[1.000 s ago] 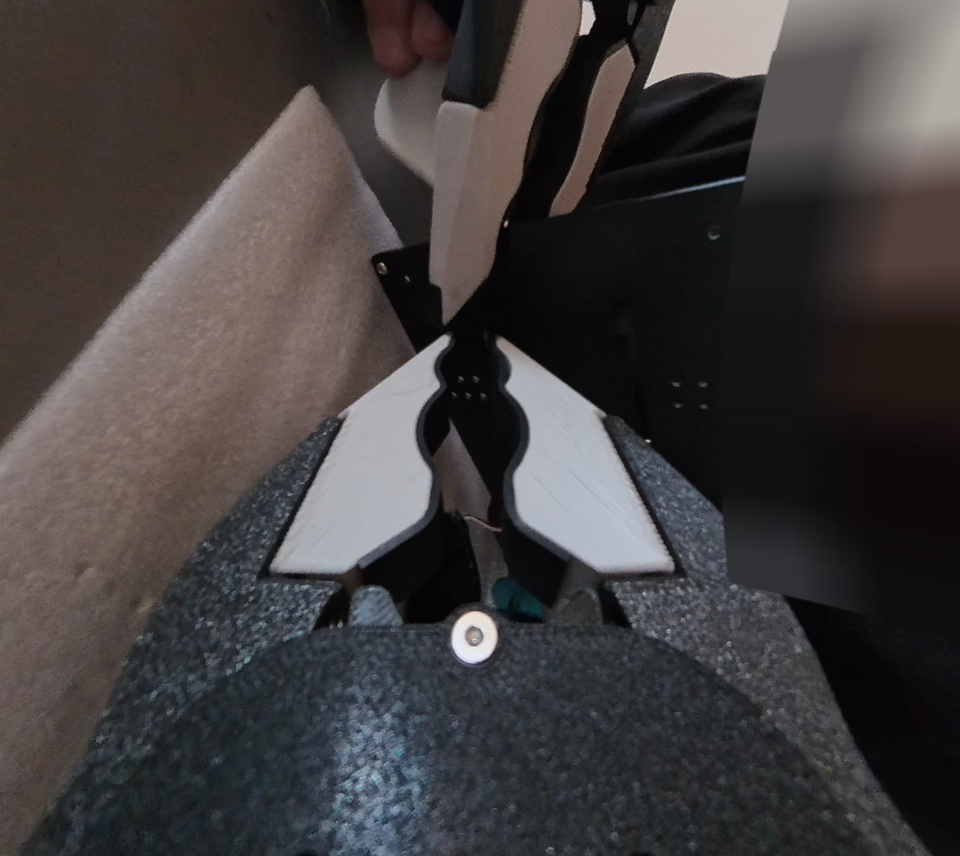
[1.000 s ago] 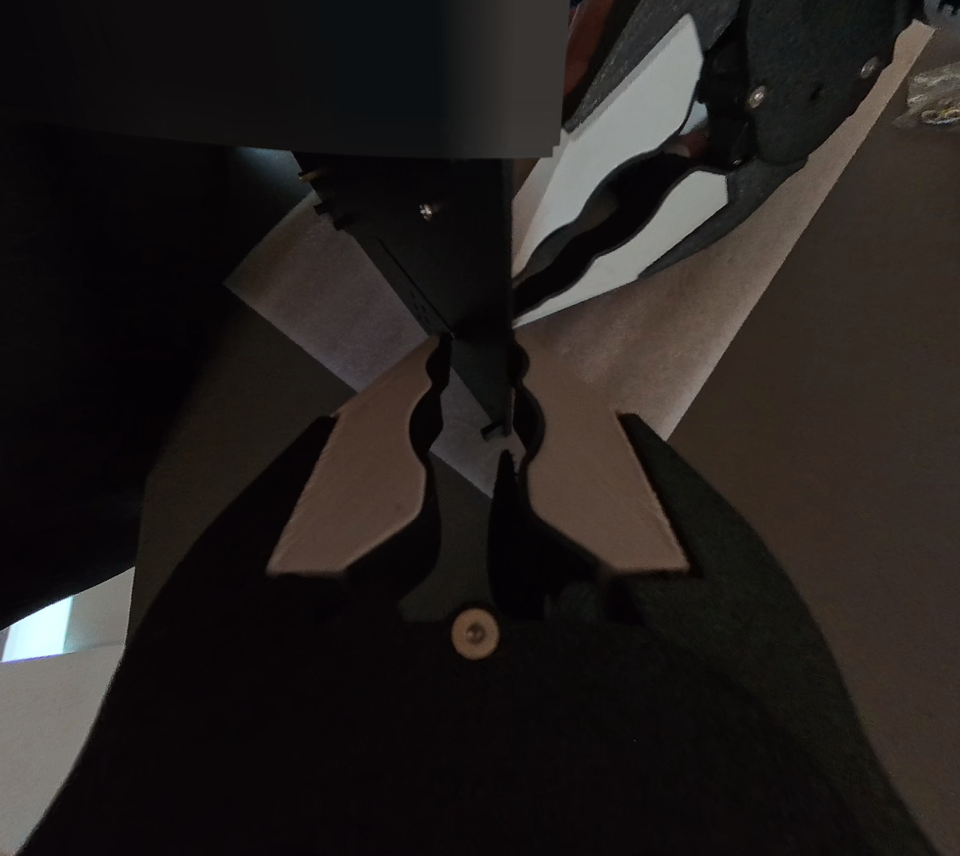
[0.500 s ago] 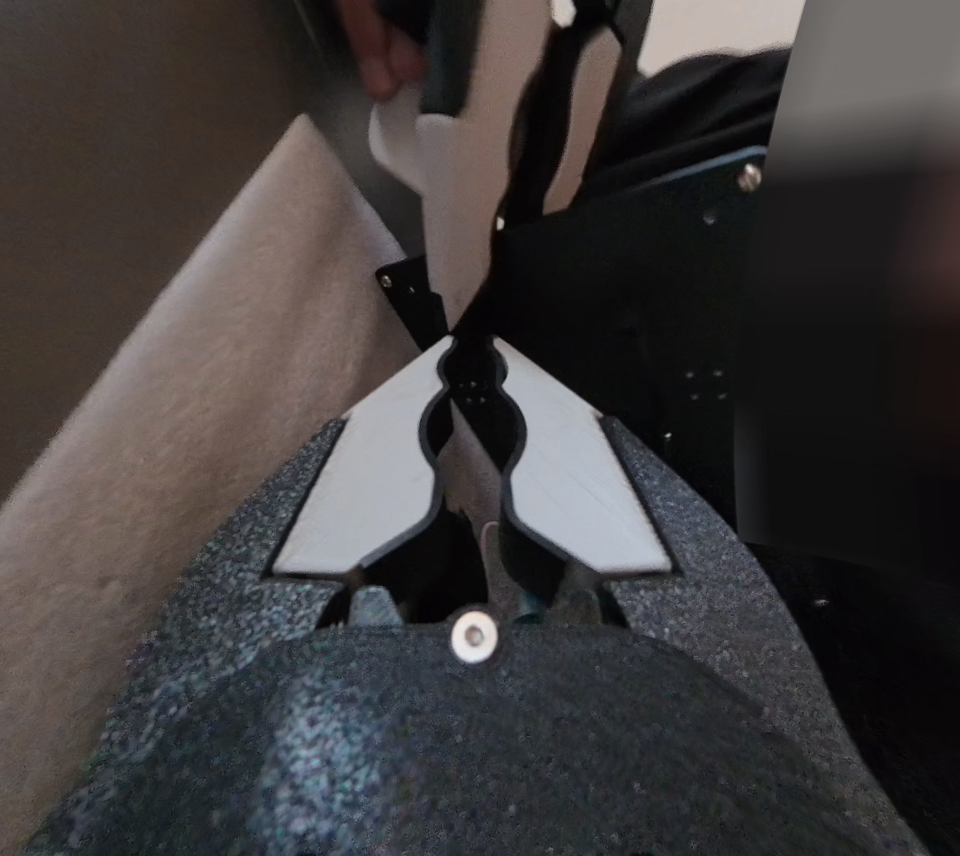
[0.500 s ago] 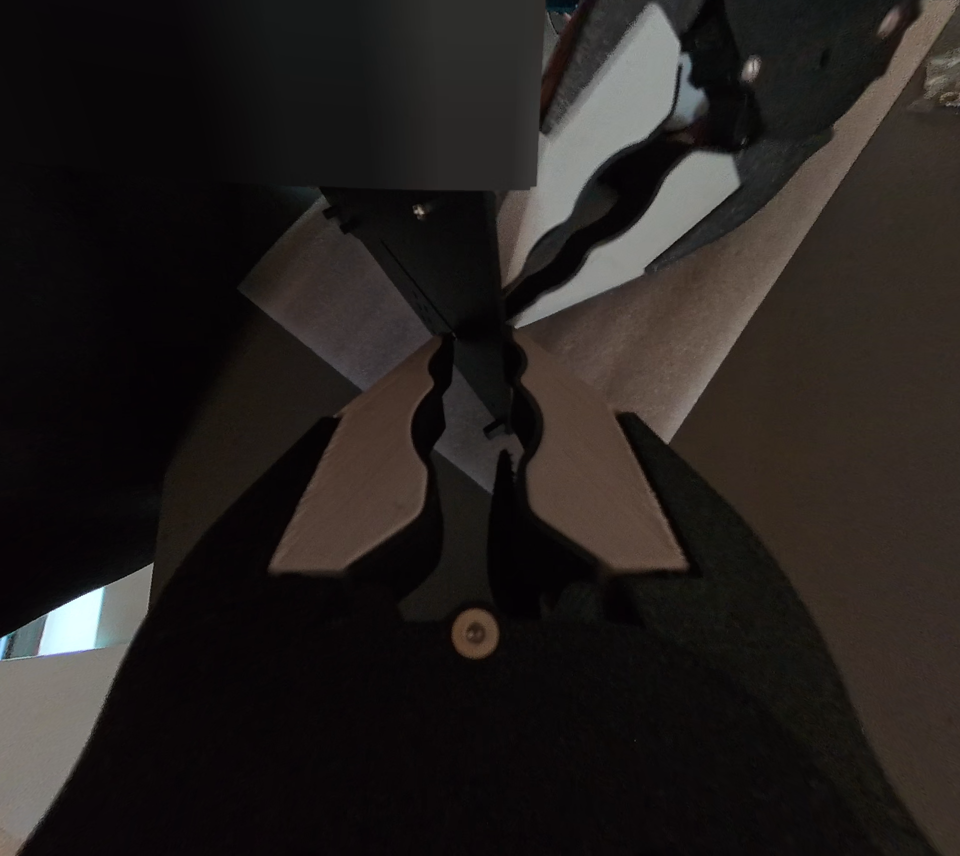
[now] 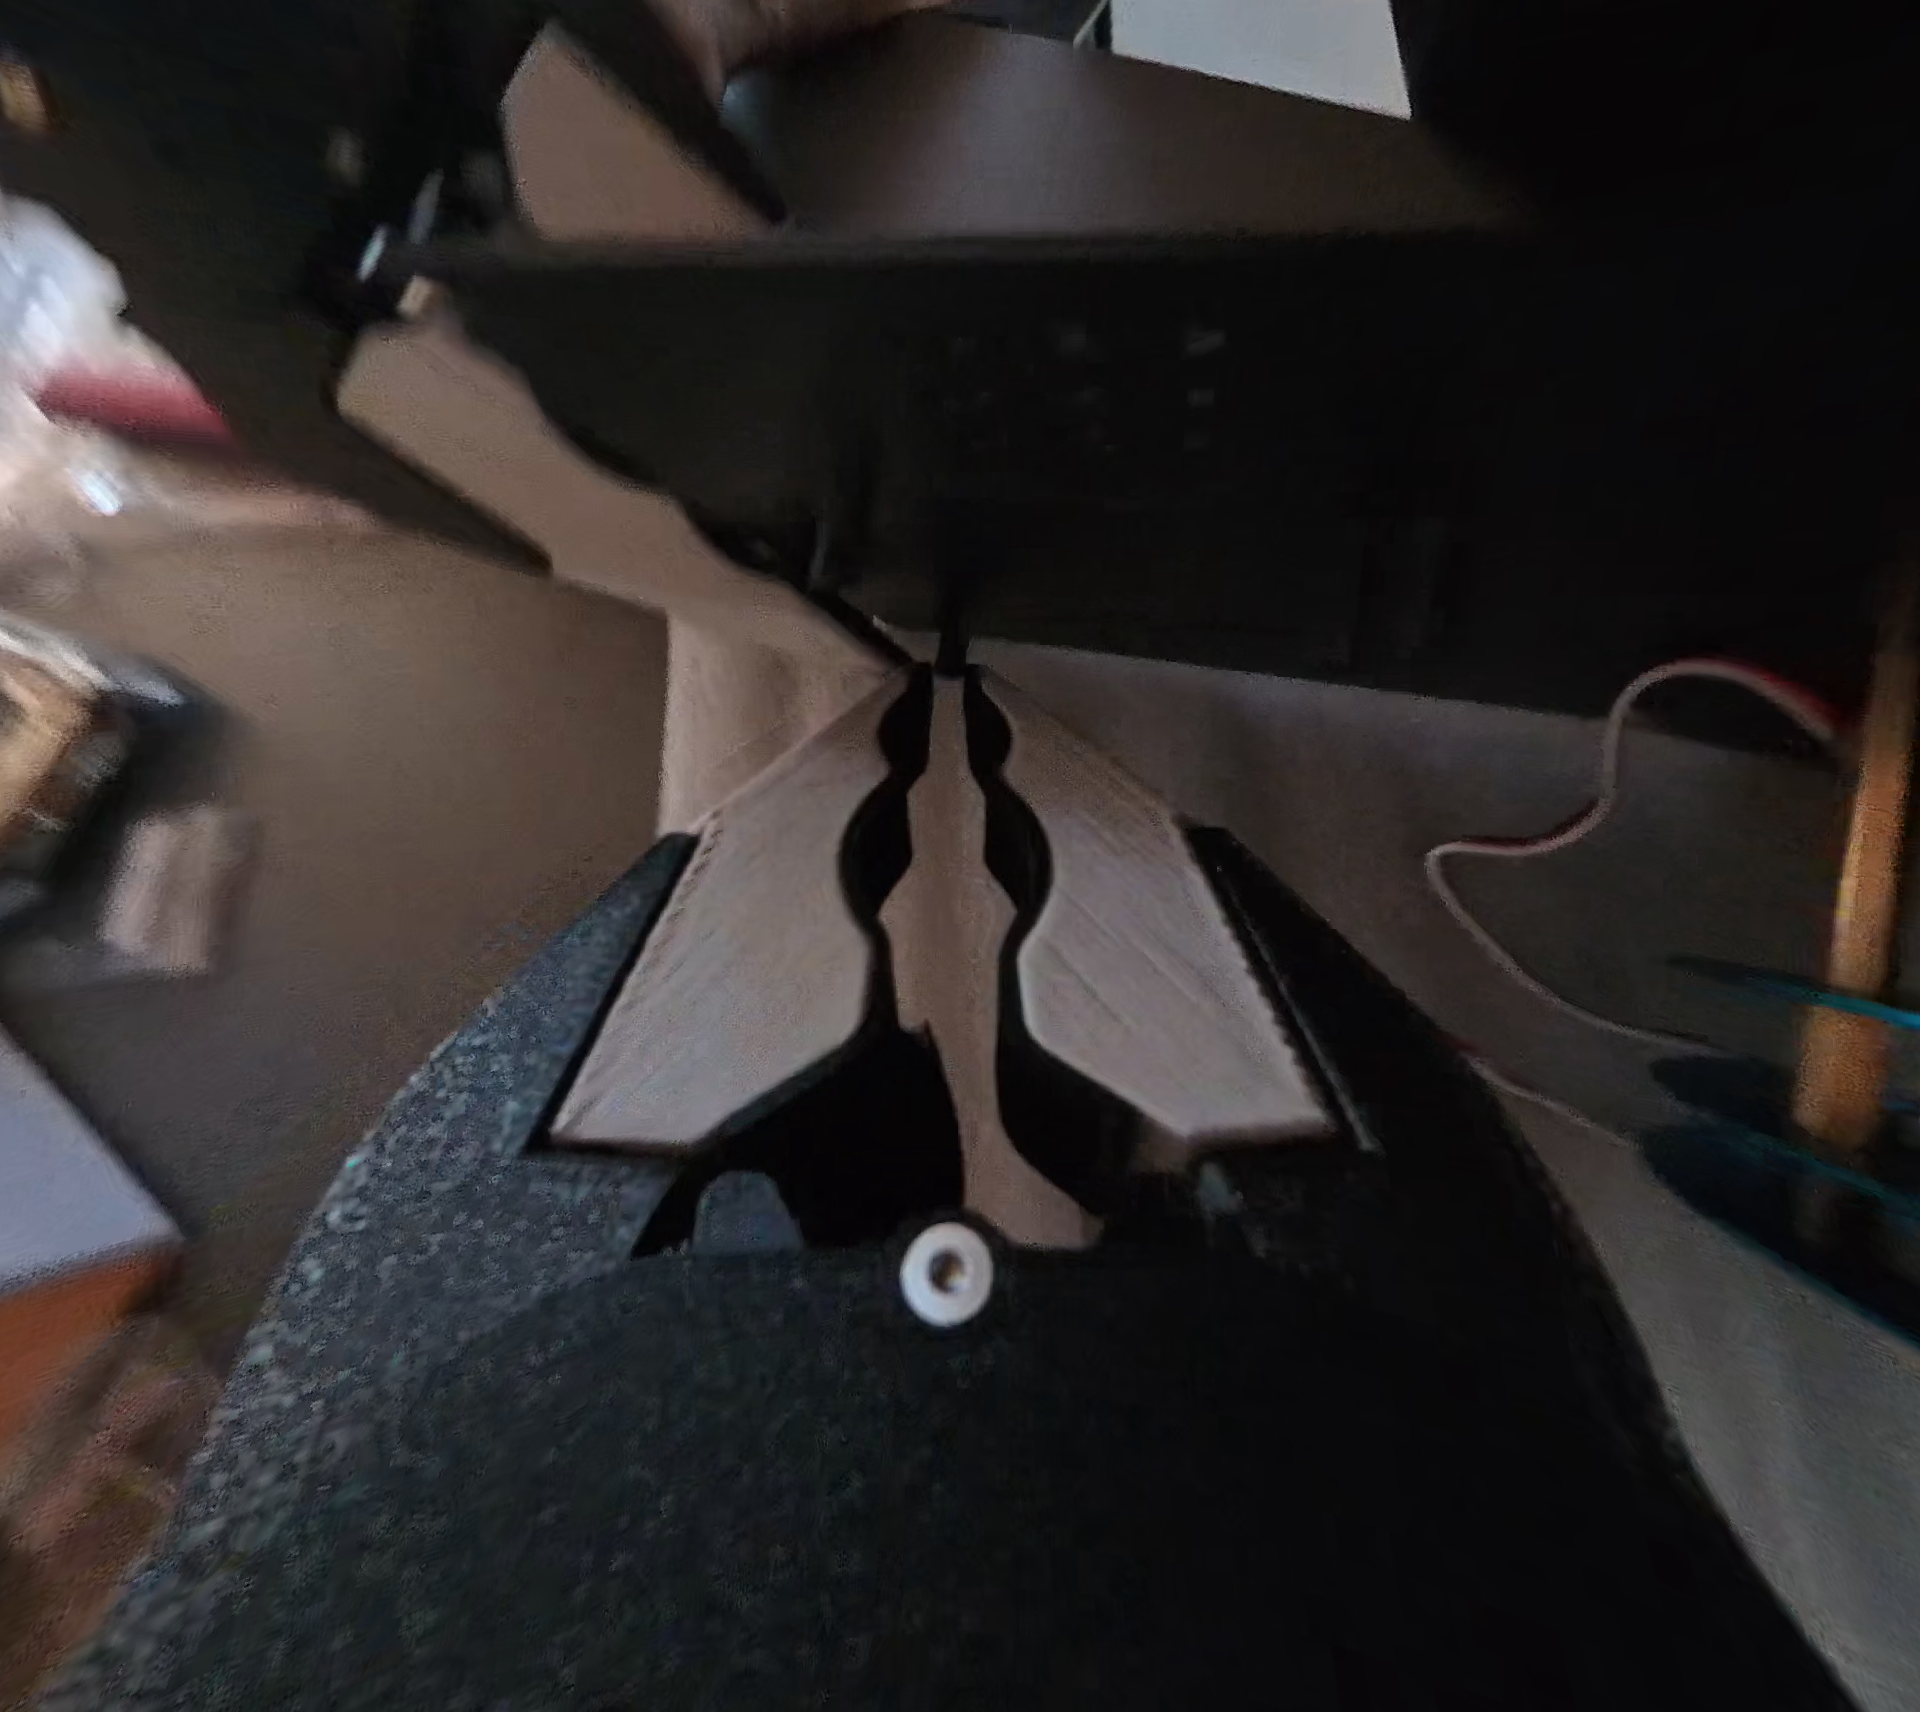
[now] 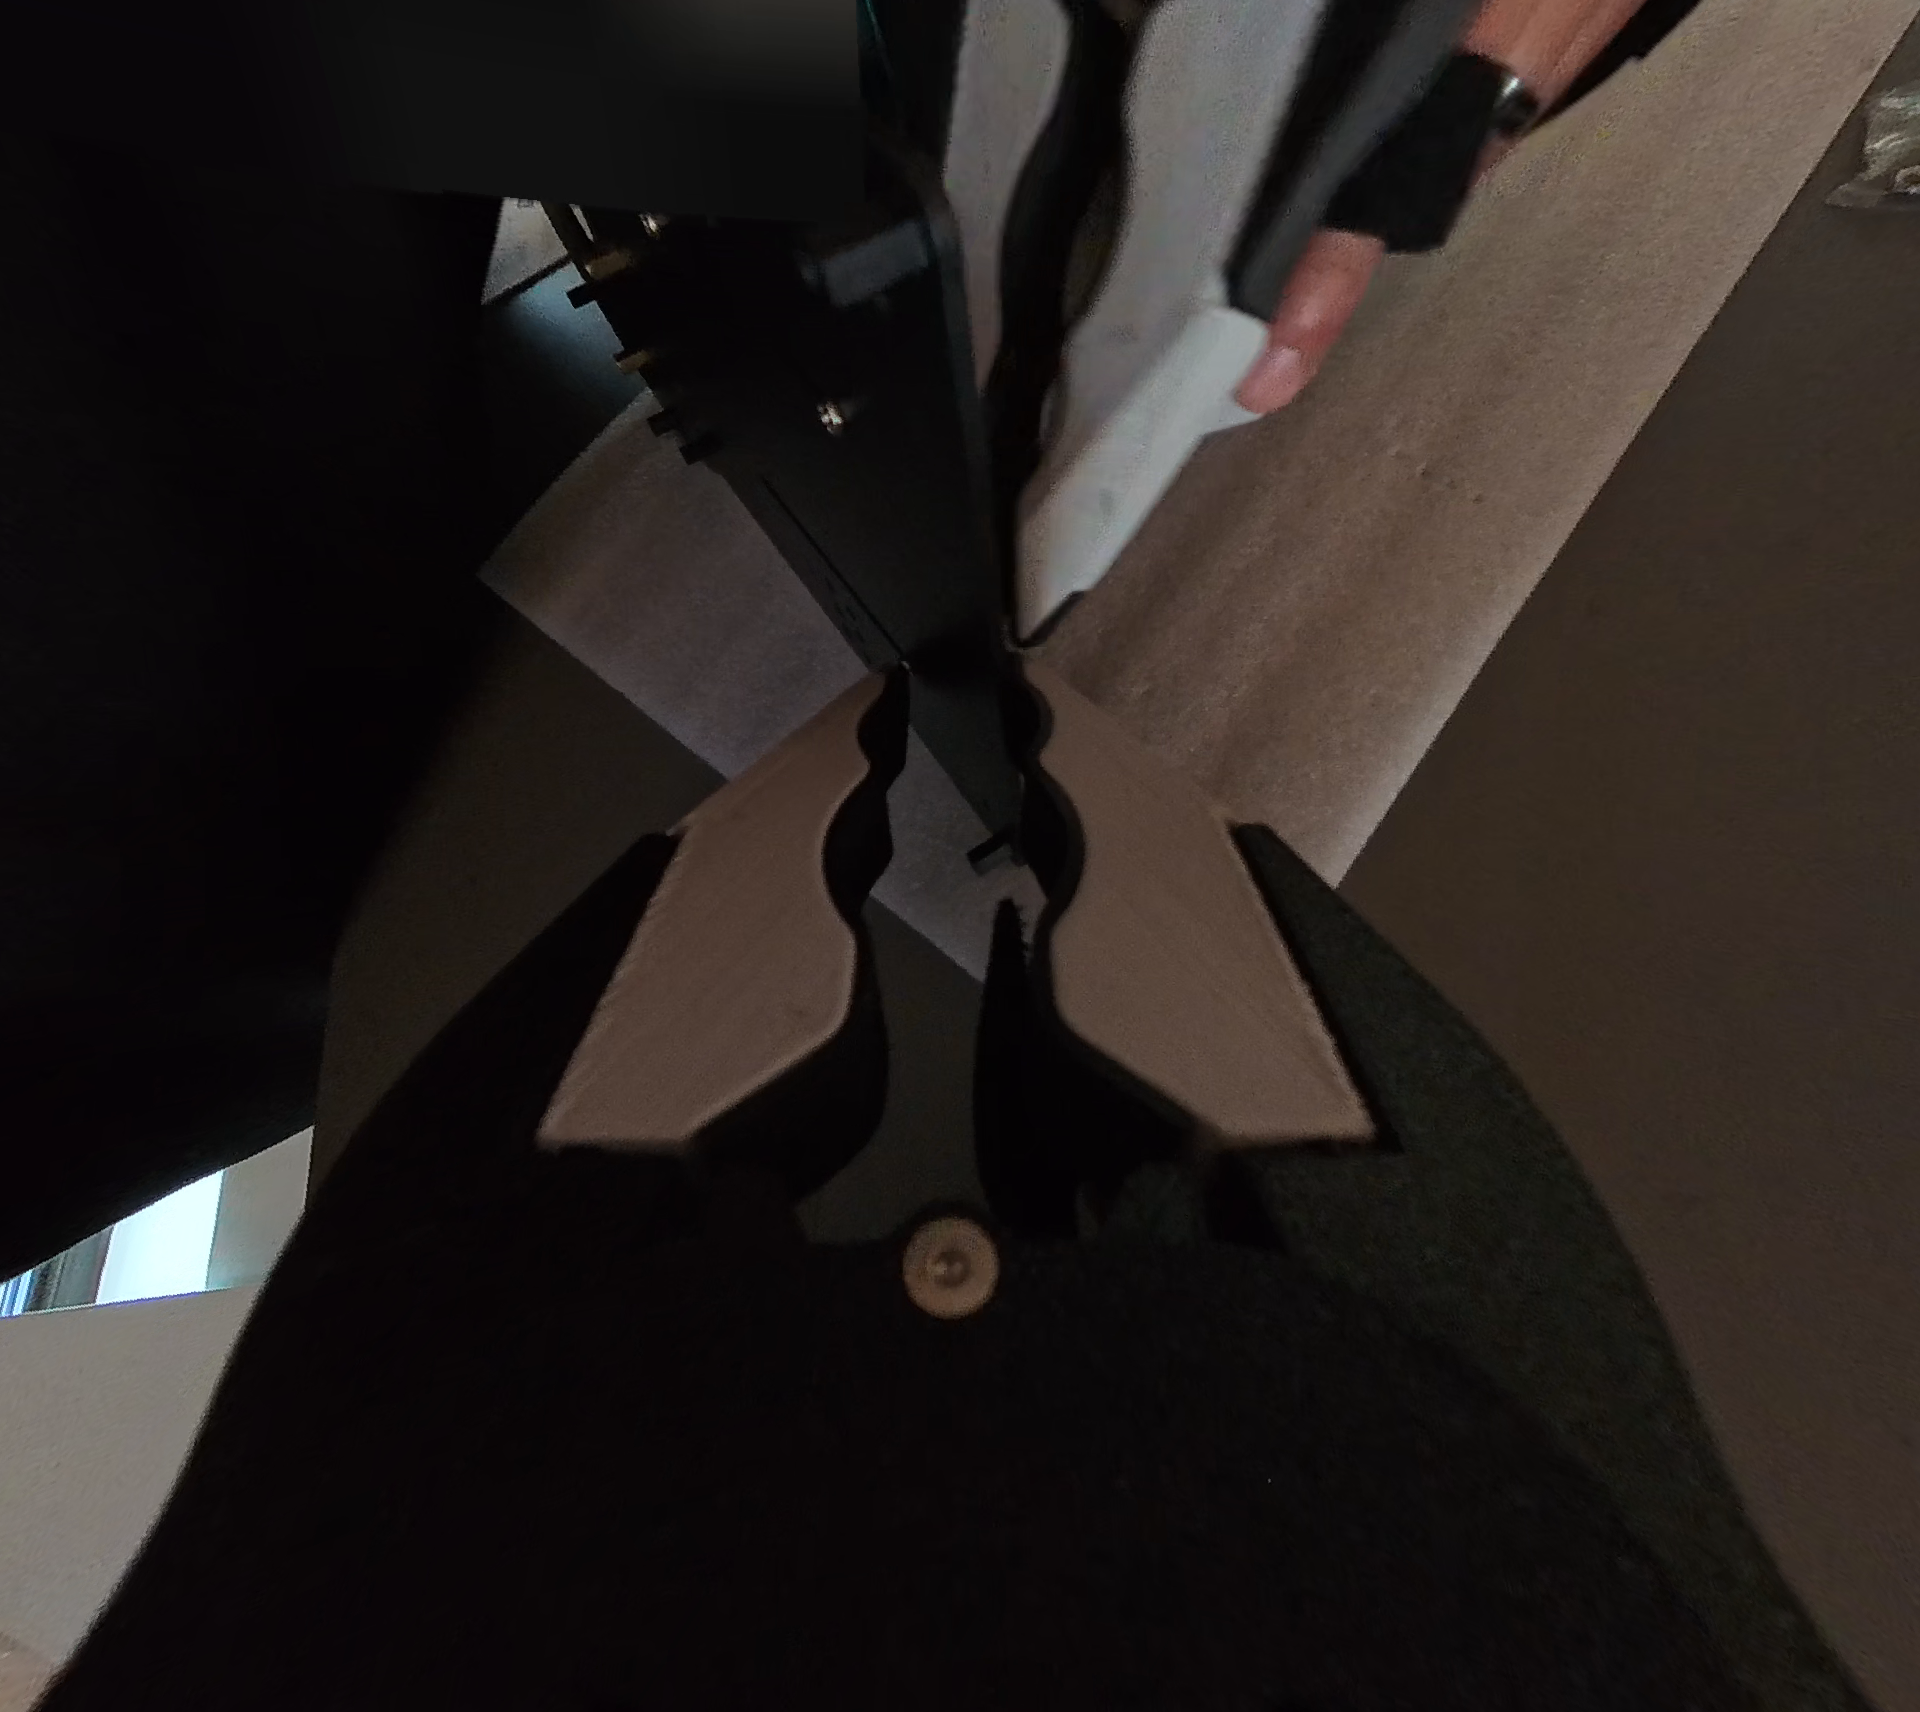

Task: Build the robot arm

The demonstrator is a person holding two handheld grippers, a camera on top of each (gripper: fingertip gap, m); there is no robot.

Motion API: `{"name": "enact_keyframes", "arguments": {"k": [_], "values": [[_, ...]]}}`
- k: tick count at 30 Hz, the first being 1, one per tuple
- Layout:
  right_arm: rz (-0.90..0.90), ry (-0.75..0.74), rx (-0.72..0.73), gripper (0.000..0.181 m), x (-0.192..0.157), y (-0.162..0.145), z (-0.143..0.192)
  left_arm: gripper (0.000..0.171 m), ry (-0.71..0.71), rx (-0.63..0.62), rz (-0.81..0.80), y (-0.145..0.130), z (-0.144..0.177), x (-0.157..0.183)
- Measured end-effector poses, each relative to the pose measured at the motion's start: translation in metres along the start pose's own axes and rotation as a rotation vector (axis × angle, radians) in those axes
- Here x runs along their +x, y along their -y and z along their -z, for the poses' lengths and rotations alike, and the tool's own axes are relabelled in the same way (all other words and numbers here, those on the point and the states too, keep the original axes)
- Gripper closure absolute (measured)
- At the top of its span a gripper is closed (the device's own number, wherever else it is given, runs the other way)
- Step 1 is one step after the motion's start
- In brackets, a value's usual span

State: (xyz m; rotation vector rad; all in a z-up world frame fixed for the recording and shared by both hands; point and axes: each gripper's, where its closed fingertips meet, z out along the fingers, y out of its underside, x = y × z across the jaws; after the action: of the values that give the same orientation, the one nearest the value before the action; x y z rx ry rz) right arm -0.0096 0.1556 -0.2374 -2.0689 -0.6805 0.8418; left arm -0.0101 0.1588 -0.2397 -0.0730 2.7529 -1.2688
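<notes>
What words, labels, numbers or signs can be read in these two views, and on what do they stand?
None can be read.
Black panel, gripped by the left tool and the right tool: only holes and screws show, no print.
Clutter at the left edge of the left wrist view: too blurred.
Small clear packet: too small.

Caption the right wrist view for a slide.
Right gripper shut on a black plate's corner, left gripper clamping it from above, over beige felt.
</notes>
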Motion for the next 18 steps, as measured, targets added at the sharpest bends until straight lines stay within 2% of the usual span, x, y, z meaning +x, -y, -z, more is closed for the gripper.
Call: {"name": "enact_keyframes", "arguments": {"k": [1,3,5,6,9,15,18], "values": [[0.0,-0.001,0.0,0.163,0.0,0.0,0.0,0.164,-0.05,-0.026,0.137,-0.007,0.001,0.0],[0.001,-0.001,-0.001,0.163,0.0,0.0,0.0,0.151,-0.202,-0.025,0.509,-0.008,0.002,0.005],[0.002,-0.003,-0.002,0.163,0.0,0.0,0.0,0.147,-0.408,0.069,0.862,0.009,0.006,0.013],[0.002,-0.005,-0.001,0.163,0.0,0.0,0.0,0.147,-0.449,0.116,0.975,0.013,0.006,0.011],[0.003,-0.005,-0.001,0.163,0.0,0.0,0.0,0.15,-0.516,0.194,1.15,0.015,0.003,0.007],[0.006,-0.008,-0.004,0.163,0.001,0.0,0.0,0.16,-0.623,0.267,1.41,0.015,0.001,-0.003],[0.008,-0.008,-0.005,0.163,0.0,0.0,0.0,0.163,-0.645,0.279,1.456,0.014,-0.001,-0.004]]}}
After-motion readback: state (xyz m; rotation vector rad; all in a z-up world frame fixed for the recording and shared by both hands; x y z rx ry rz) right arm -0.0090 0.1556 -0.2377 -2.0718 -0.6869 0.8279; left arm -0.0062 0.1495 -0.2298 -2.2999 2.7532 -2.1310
